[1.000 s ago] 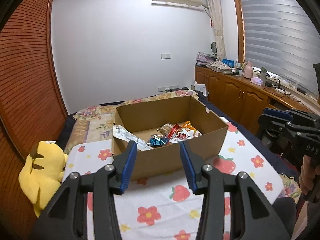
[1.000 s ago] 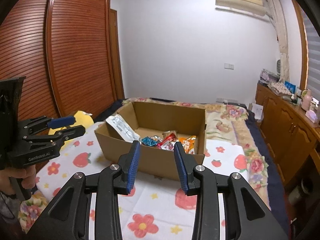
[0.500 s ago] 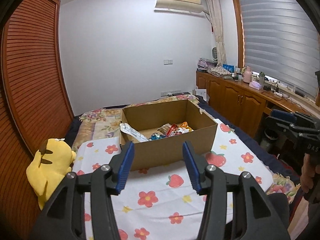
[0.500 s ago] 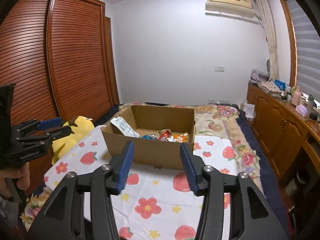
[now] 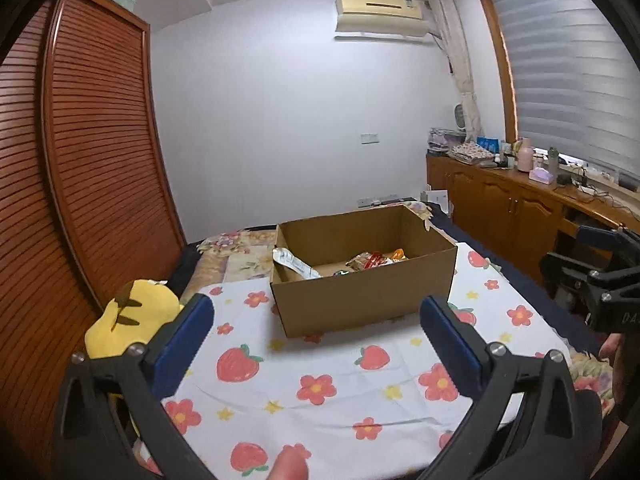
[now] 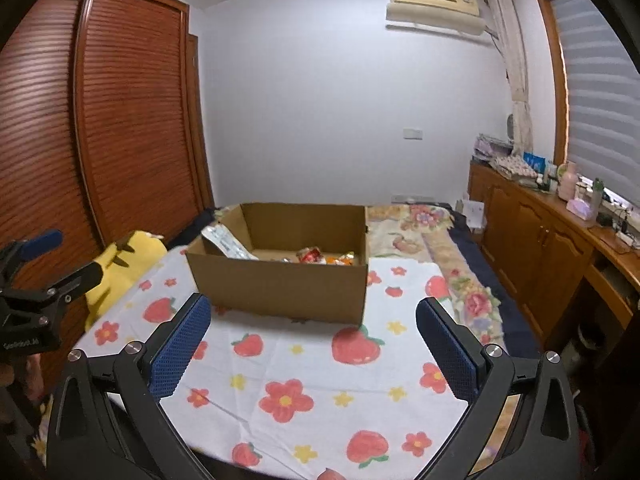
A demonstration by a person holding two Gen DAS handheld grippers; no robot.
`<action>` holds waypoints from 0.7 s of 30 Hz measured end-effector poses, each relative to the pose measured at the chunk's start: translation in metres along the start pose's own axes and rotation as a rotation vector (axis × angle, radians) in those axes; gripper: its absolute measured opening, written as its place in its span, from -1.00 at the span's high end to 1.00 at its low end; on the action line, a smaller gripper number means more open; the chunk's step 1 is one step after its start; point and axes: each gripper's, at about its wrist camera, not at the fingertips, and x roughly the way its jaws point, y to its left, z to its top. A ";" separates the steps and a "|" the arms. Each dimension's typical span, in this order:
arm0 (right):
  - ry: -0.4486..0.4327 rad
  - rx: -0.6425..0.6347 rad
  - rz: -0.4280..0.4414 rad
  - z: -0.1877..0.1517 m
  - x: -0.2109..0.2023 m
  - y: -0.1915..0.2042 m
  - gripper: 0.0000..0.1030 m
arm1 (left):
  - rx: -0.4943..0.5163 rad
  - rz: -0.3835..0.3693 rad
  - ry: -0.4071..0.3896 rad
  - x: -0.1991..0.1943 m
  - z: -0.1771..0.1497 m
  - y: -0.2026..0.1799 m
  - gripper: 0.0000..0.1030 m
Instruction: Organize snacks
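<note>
Both claws (image 5: 316, 320) (image 6: 312, 322) drew back from snack box (image 5: 360, 304), opening

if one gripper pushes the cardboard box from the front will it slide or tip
The cardboard box will probably slide: it is low and wide, and only a few snack packets show inside, so it looks light. The strawberry cloth beneath lies loose and may bunch ahead of it. The open-topped walls could flex under a high push.
</note>
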 end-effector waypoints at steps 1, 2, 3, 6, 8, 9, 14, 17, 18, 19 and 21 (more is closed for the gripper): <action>0.000 -0.003 -0.008 -0.001 0.000 0.001 -1.00 | -0.008 -0.005 -0.002 -0.001 -0.002 0.000 -1.00; -0.005 0.000 -0.009 -0.002 -0.002 0.001 -1.00 | -0.014 -0.003 -0.002 -0.002 -0.004 0.000 -1.00; -0.009 0.007 -0.008 -0.003 -0.004 0.001 -1.00 | -0.019 0.016 -0.001 -0.003 -0.006 0.000 -1.00; -0.014 0.020 -0.012 -0.006 -0.010 0.002 -1.00 | -0.023 0.050 -0.010 -0.011 -0.011 -0.004 -1.00; -0.023 0.017 -0.022 -0.008 -0.016 0.004 -1.00 | -0.023 0.043 -0.017 -0.016 -0.013 -0.005 -1.00; -0.031 0.014 -0.026 -0.009 -0.021 0.006 -1.00 | -0.024 0.036 -0.019 -0.019 -0.014 -0.006 -1.00; -0.056 0.000 -0.042 -0.015 -0.040 0.012 -1.00 | -0.046 0.028 -0.004 -0.030 -0.020 -0.005 -1.00; -0.061 -0.004 -0.061 -0.019 -0.050 0.016 -1.00 | -0.050 0.033 0.002 -0.038 -0.025 -0.003 -1.00; -0.063 -0.001 -0.065 -0.022 -0.054 0.016 -1.00 | -0.052 0.034 0.005 -0.040 -0.026 -0.004 -1.00; -0.062 0.000 -0.064 -0.024 -0.056 0.017 -1.00 | -0.054 0.034 0.007 -0.041 -0.027 -0.003 -1.00; -0.058 0.004 -0.063 -0.028 -0.060 0.018 -1.00 | -0.056 0.034 0.008 -0.046 -0.029 -0.001 -1.00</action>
